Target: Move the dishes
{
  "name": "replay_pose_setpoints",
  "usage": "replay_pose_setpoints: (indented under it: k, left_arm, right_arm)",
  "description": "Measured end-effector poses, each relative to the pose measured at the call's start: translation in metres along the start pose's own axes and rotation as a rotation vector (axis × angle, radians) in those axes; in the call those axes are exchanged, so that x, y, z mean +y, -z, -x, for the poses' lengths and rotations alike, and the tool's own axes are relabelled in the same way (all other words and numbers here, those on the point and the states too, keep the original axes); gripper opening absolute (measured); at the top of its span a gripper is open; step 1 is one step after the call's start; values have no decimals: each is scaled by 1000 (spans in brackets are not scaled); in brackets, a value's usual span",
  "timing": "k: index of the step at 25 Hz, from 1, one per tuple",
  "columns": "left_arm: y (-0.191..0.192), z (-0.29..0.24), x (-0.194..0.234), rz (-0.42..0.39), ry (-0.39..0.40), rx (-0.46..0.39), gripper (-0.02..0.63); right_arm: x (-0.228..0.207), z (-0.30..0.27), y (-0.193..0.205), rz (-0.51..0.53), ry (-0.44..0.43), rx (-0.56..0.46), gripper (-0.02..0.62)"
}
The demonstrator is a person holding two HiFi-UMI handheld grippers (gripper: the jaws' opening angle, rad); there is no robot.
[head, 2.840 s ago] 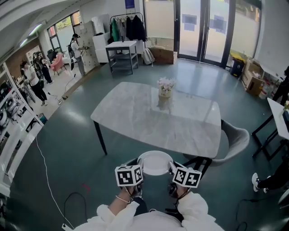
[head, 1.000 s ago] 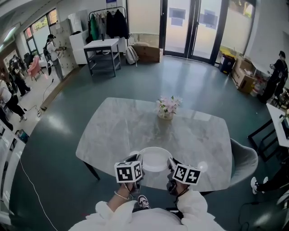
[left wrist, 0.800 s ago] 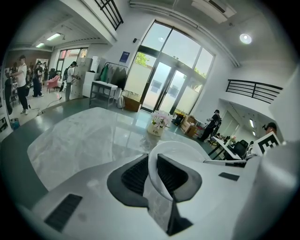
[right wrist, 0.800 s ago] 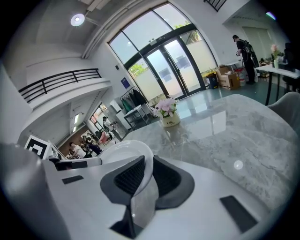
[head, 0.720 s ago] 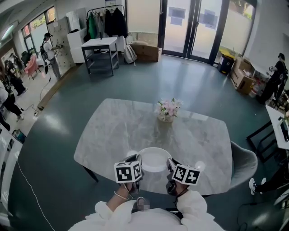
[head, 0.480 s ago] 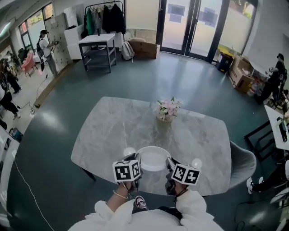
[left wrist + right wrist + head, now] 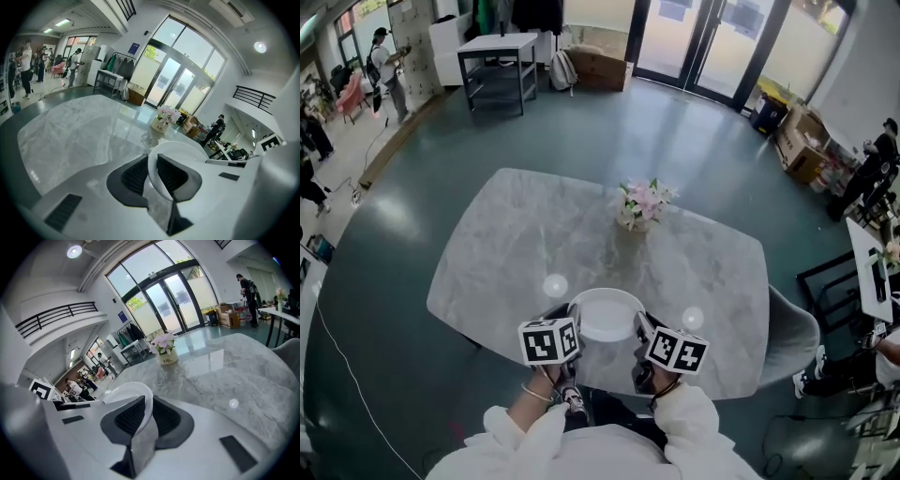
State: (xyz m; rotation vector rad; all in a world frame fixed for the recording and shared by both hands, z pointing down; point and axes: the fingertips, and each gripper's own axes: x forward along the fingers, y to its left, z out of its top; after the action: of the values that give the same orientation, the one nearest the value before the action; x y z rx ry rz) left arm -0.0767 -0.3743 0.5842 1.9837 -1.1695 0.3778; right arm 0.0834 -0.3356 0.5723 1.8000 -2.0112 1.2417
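Observation:
A white dish (image 7: 605,314) hangs over the near edge of the grey marble table (image 7: 511,244), held between both grippers. My left gripper (image 7: 573,319) is shut on the dish's left rim. My right gripper (image 7: 639,327) is shut on its right rim, and its jaws have just been closing a little further on it. In the left gripper view the dish (image 7: 180,149) stands edge-on between the dark pads (image 7: 136,176). The right gripper view shows the same dish (image 7: 125,391) clamped between that gripper's pads (image 7: 131,417). Below the dish lies the tabletop.
A small vase of pink flowers (image 7: 636,207) stands mid-table beyond the dish. A grey chair (image 7: 794,330) sits at the table's right end. At the right edge are a black-legged table (image 7: 867,272) and people. A grey metal table (image 7: 492,56) stands far back left.
Both grippers have carried the dish forward from short of the table to over its near edge. The table and vase now sit closer beneath me. Both grips have stayed shut.

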Motion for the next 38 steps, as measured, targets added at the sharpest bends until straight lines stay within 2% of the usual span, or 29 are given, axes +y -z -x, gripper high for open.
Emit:
replay_pose_setpoints:
  k: [13,28,38]
  left_arm:
    - [10,-30,-15,-9,-21,62,63]
    - [-25,-91,-17,-89,-36,116,63]
    - [-35,-150,-4,-89,-60,178,63]
  right_arm:
    - [-34,-7,-3,-34,14,38,104]
    - [-63,-53,-33,-100,18,41,104]
    - [-93,-102,-44,-152,52,74,104]
